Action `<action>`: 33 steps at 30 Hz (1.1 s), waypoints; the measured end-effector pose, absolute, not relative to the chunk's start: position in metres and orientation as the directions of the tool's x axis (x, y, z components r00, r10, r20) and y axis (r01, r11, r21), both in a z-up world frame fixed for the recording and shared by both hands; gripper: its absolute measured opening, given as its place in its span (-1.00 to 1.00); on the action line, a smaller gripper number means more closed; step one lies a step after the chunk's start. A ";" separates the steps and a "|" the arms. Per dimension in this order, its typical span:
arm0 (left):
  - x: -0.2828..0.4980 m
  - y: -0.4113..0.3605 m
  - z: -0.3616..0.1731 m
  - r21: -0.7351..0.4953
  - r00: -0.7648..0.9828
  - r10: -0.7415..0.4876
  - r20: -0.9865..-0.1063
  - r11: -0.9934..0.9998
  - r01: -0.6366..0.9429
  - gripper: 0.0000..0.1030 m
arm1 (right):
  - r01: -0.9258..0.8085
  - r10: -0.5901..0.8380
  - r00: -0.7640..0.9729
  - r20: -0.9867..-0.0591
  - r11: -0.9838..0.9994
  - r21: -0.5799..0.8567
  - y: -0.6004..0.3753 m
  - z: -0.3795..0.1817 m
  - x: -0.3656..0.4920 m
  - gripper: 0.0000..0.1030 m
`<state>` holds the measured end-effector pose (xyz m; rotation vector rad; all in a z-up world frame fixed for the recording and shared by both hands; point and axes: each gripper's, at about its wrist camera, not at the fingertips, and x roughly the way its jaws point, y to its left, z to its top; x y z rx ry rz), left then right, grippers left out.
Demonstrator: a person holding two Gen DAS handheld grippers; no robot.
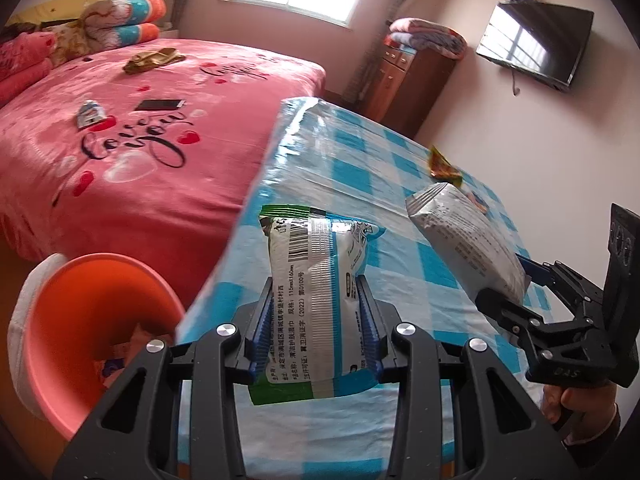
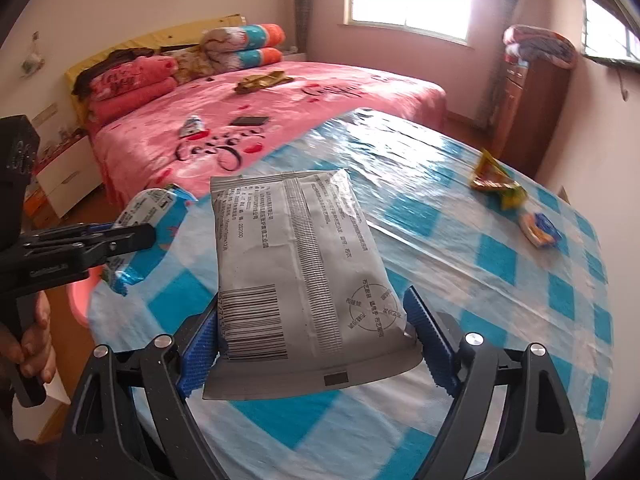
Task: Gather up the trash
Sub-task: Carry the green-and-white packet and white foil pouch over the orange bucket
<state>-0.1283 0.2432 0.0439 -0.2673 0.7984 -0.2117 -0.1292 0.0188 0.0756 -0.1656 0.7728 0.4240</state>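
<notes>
My left gripper (image 1: 316,320) is shut on a green and white wipes packet (image 1: 316,280) and holds it above the blue checked table (image 1: 360,148), near its left edge. My right gripper (image 2: 314,340) is shut on a grey packet (image 2: 296,264), also held above the table. Each gripper shows in the other view: the right one (image 1: 516,292) with the grey packet (image 1: 460,240), the left one (image 2: 132,236) with the wipes packet (image 2: 148,208). An orange bin (image 1: 80,320) lined with a white bag stands on the floor left of the table, with some trash inside.
A yellow-green wrapper (image 2: 496,180) and a small orange and blue wrapper (image 2: 540,228) lie on the far right of the table. A pink bed (image 1: 120,140) behind it carries a phone (image 1: 160,104), a small packet (image 1: 89,114) and a crumpled cloth (image 1: 152,60). A wooden cabinet (image 1: 404,84) stands by the wall.
</notes>
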 end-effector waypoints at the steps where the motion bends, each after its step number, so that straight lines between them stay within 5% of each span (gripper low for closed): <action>1: -0.130 0.248 0.045 -0.313 0.684 -0.279 -0.674 0.947 0.077 -0.23 | -0.443 0.322 0.633 -0.704 0.896 0.011 0.025 0.077 -0.129 0.64; 33: -0.180 0.405 0.005 -0.209 0.650 0.039 -0.759 0.931 -0.300 -0.23 | -0.781 0.504 0.458 -0.732 0.622 -0.061 0.221 0.081 -0.141 0.65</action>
